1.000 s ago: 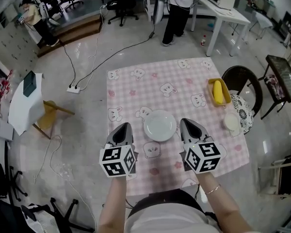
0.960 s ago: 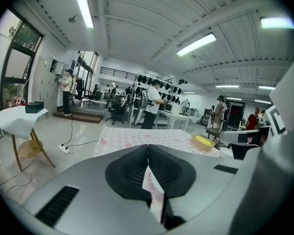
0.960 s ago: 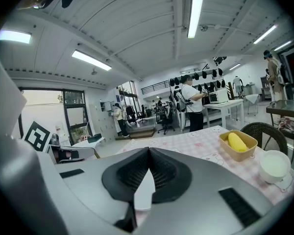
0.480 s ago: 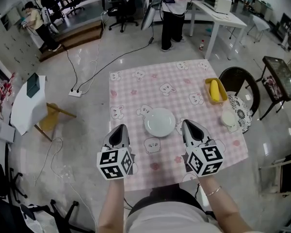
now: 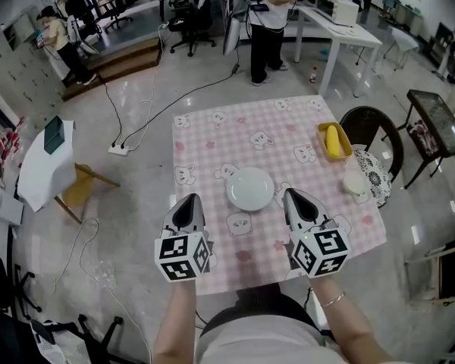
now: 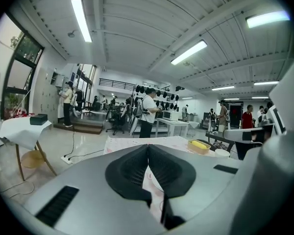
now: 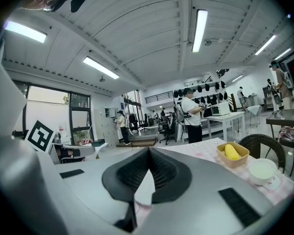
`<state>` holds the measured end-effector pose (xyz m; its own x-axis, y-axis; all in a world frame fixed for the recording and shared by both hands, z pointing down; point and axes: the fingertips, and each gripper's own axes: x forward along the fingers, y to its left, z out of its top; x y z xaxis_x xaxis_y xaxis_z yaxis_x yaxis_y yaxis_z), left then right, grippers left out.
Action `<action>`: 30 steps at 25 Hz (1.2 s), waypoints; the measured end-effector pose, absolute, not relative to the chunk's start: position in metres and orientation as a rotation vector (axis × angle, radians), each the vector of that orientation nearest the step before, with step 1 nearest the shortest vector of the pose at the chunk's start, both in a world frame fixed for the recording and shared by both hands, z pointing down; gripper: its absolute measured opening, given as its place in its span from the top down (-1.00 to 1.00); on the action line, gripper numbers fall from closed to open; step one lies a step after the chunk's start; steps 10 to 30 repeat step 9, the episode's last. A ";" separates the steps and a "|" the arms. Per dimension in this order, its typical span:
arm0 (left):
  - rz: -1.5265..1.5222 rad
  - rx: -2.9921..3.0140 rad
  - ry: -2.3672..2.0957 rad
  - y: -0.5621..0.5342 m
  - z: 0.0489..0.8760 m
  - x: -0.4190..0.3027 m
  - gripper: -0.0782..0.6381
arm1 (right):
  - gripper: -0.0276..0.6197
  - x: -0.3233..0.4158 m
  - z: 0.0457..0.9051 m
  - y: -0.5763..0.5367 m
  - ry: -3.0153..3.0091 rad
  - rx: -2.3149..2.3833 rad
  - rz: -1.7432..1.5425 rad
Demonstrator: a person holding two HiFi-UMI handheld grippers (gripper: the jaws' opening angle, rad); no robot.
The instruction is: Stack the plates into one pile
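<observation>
A round white plate (image 5: 250, 188) lies on the pink checked tablecloth (image 5: 235, 127), near its front middle; whether more plates lie under it I cannot tell. My left gripper (image 5: 188, 199) hovers to the plate's left and my right gripper (image 5: 291, 194) to its right, both apart from it. Each is shut with nothing between its pads. In the left gripper view the jaws (image 6: 148, 148) meet, and a sliver of the plate (image 6: 154, 179) shows below them. In the right gripper view the gripper (image 7: 149, 151) is likewise shut above the plate (image 7: 143, 187).
A yellow tray (image 5: 332, 141) with a yellow object sits at the table's right edge. A small white dish (image 5: 354, 183) rests near a patterned chair (image 5: 379, 174). Cables and a power strip (image 5: 119, 149) lie on the floor at left. People stand beyond the table.
Both grippers have risen a little and drawn slightly back from the plate, toward the table's near edge. Both stay shut. The plate has not moved on the cloth.
</observation>
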<state>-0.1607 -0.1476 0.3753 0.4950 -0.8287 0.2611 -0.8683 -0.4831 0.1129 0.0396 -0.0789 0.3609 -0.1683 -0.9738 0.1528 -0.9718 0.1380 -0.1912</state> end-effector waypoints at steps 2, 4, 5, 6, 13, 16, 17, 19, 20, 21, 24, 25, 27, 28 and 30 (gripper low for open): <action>0.241 2.516 -1.447 -0.145 0.374 -0.161 0.72 | 0.91 0.039 0.360 -0.076 2.361 -2.024 -0.374; 0.231 2.520 -1.445 -0.143 0.373 -0.162 0.72 | 0.91 0.039 0.359 -0.074 2.355 -2.028 -0.366; 0.227 2.522 -1.445 -0.142 0.372 -0.163 0.72 | 0.91 0.038 0.359 -0.073 2.352 -2.030 -0.363; 0.224 2.523 -1.444 -0.142 0.372 -0.165 0.72 | 0.91 0.037 0.359 -0.072 2.349 -2.031 -0.360; 0.220 2.528 -1.437 -0.139 0.374 -0.169 0.72 | 0.91 0.034 0.359 -0.068 2.340 -2.036 -0.354; 0.220 2.528 -1.437 -0.139 0.374 -0.169 0.72 | 0.91 0.034 0.359 -0.068 2.340 -2.036 -0.354; 0.220 2.528 -1.437 -0.139 0.374 -0.169 0.72 | 0.91 0.034 0.359 -0.068 2.340 -2.036 -0.354; 0.220 2.528 -1.437 -0.139 0.374 -0.169 0.72 | 0.91 0.034 0.359 -0.068 2.340 -2.036 -0.354; 0.220 2.528 -1.437 -0.139 0.374 -0.169 0.72 | 0.91 0.034 0.359 -0.068 2.340 -2.036 -0.354; 0.220 2.528 -1.437 -0.139 0.374 -0.169 0.72 | 0.91 0.034 0.359 -0.068 2.340 -2.036 -0.354; 0.220 2.528 -1.437 -0.139 0.374 -0.169 0.72 | 0.91 0.034 0.359 -0.068 2.340 -2.036 -0.354; 0.220 2.528 -1.437 -0.139 0.374 -0.169 0.72 | 0.91 0.034 0.359 -0.068 2.340 -2.036 -0.354; 0.220 2.528 -1.437 -0.139 0.374 -0.169 0.72 | 0.91 0.034 0.359 -0.068 2.340 -2.036 -0.354; 0.220 2.528 -1.437 -0.139 0.374 -0.169 0.72 | 0.91 0.034 0.359 -0.068 2.340 -2.036 -0.354; 0.220 2.528 -1.437 -0.139 0.374 -0.169 0.72 | 0.91 0.034 0.359 -0.068 2.340 -2.036 -0.354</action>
